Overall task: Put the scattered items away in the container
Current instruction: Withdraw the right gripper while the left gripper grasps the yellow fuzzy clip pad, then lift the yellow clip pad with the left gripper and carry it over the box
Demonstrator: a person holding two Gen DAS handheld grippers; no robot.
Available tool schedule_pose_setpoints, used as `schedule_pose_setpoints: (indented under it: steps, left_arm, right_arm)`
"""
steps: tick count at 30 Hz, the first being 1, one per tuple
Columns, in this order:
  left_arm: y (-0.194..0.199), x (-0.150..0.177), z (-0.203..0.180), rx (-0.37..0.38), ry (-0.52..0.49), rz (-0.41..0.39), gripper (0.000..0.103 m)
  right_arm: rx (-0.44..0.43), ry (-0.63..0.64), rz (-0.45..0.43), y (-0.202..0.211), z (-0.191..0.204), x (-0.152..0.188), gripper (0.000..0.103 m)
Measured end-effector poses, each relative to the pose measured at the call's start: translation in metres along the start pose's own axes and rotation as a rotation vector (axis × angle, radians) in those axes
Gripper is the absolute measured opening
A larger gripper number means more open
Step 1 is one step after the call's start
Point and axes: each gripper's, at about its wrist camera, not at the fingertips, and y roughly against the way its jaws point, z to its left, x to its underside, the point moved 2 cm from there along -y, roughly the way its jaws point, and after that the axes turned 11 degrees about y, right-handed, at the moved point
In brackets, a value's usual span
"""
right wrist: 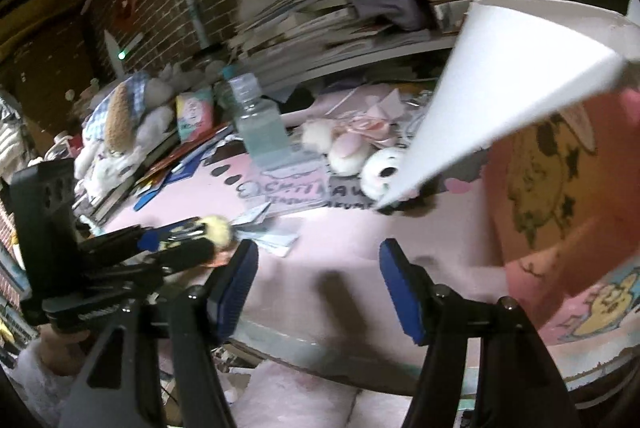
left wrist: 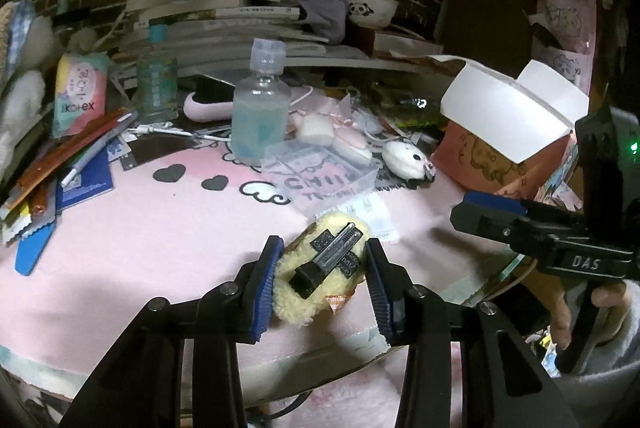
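Left fingers (left wrist: 264,280) are pinching the fluffy clip (left wrist: 320,268) by its sides; right gripper (right wrist: 316,284) is spread, empty. Clip looks light and squishy, so grab the plush edges.

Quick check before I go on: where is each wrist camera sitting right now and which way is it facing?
Left wrist: on the left gripper, aimed down across the pink mat; its fingers flank the fluffy yellow hair clip; the right gripper and a hand show at its right.
Right wrist: on the right gripper, fingers apart and empty over the mat, beside the pink box; the left gripper shows at its left.
Shared: hair clip, clear bottle, box, mat.
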Motion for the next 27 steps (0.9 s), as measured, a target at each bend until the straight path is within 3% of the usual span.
schedule_pose_setpoints:
  steps: [14, 22, 27]
  left_arm:
    - [0.022, -0.022, -0.010, 0.084, -0.003, -0.047, 0.036]
    - [0.027, -0.064, -0.064, 0.159, -0.150, -0.075, 0.036]
    - [0.021, -0.097, -0.109, 0.291, -0.226, -0.060, 0.036]
  right_arm:
    - [0.088, -0.007, -0.023, 0.007, -0.005, 0.005, 0.060]
    - [0.071, -0.009, -0.027, 0.010, -0.008, 0.006, 0.060]
    - [0.055, 0.010, -0.020, 0.010, -0.004, 0.010, 0.060]
